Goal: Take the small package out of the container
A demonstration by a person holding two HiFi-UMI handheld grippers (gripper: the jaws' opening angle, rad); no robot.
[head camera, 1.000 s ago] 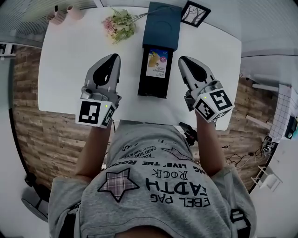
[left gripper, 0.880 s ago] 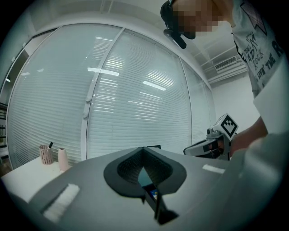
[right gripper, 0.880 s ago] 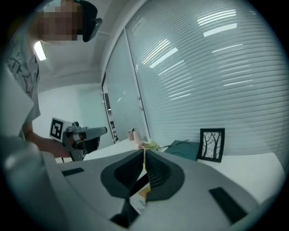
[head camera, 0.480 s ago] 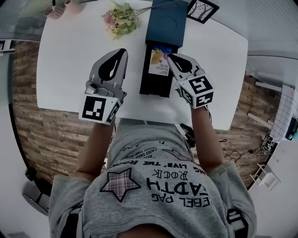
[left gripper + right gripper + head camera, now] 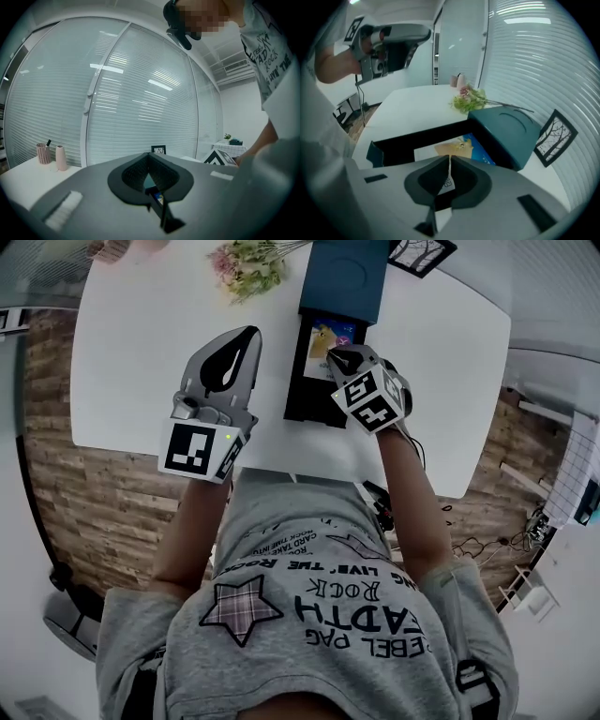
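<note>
Right claw lower, over container, part-hiding small package; it and left claw closed, empty

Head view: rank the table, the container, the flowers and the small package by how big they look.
1. table
2. container
3. flowers and small package: similar; flowers cut by the frame edge, package partly under the right claw, so unranked.

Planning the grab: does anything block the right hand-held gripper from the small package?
Nothing visible. The small package lies uncovered in the open container below the right hand-held gripper; the teal lid sits beyond.
</note>
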